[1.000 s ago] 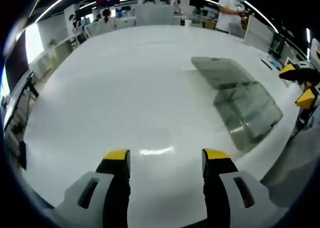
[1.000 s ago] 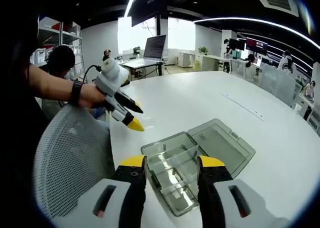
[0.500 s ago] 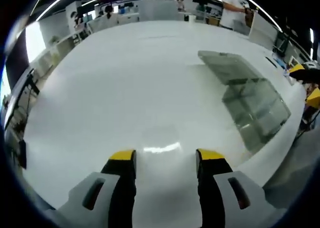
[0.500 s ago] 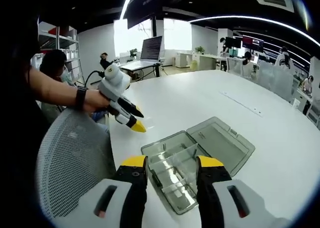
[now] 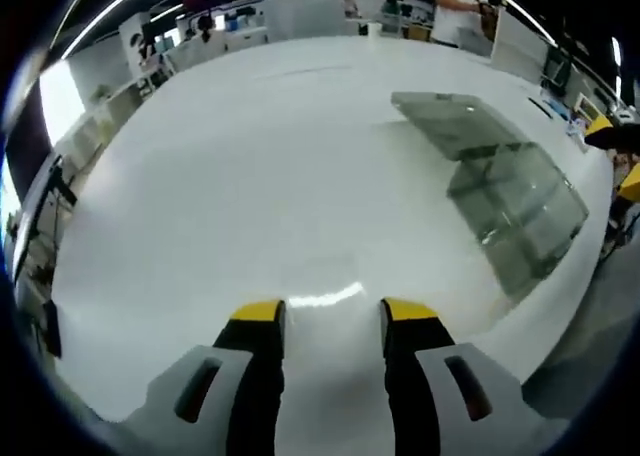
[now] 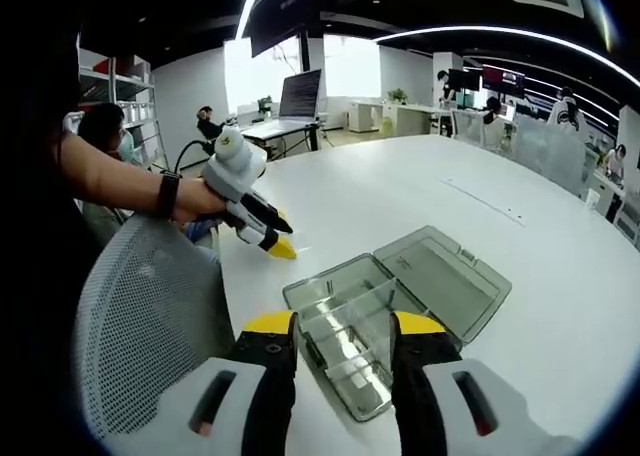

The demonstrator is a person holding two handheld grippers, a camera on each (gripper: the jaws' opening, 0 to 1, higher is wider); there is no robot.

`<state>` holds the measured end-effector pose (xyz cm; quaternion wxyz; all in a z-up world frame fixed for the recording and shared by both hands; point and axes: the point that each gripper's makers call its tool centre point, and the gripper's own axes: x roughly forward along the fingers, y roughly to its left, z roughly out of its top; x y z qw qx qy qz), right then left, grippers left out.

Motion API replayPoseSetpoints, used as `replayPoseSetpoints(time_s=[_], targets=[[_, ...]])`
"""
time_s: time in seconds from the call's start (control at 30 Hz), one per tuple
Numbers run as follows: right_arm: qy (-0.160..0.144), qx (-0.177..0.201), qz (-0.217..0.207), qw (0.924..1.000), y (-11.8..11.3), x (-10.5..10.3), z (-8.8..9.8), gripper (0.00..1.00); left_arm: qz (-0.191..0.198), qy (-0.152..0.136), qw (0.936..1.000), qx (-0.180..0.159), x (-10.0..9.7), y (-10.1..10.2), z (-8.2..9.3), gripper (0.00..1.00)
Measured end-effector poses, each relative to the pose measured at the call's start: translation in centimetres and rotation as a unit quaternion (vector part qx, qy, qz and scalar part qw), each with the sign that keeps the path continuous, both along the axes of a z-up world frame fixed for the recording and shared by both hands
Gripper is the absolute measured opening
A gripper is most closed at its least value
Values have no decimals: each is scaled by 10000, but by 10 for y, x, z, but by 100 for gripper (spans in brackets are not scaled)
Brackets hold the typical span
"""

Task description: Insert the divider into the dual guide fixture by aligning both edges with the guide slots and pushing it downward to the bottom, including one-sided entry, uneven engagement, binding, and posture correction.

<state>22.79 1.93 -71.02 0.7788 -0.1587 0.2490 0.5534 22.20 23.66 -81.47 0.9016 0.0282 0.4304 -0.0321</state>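
Observation:
A translucent grey case lies on the white table with its lid folded flat open beyond it. Inside its tray a clear divider stands between the side walls; I cannot tell how deep it sits. My right gripper hangs open just above the tray's near end, with nothing between its jaws. My left gripper, held in a person's hand, hovers over bare table left of the case. In the left gripper view the left gripper is open and empty, and the case lies far right.
A grey mesh chair back stands against the table's near edge, left of the case. The yellow tips of the right gripper show at the table's right edge. Desks, screens and people fill the room behind. Bare table spreads around the case.
The left gripper's jaws have narrowed their gap. It has drifted slightly nearer the case in the right gripper view. The right gripper stays over the tray with its gap unchanged.

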Motion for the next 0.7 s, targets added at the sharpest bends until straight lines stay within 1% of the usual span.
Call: replayPoseSetpoints(time_s=[0.07,0.17,0.3,0.4,0.5,0.6,0.7], targets=[[2,18,-16,10000,1,1,2,33,17,-23,10000,-23,0,1,0,36],[21,148,-17,9999,4,0,8,32,64,-34,10000,-25,0,3,0,32],[10,76,28,10000,3,-1,6,32,27,-6,10000,-5,1,3,0,31],[82,143,87,9998,5,-5,7,31,33,20,10000,20,0,3,0,31],[47,134,97,9999,6,-5,9,31,46,-23,10000,-11,-1,2,2,31],[32,140,113,9998,7,-5,10,31,0,29,10000,-24,-3,1,1,30],[20,174,113,9998,8,-5,12,31,-52,61,10000,55,-5,3,1,30]])
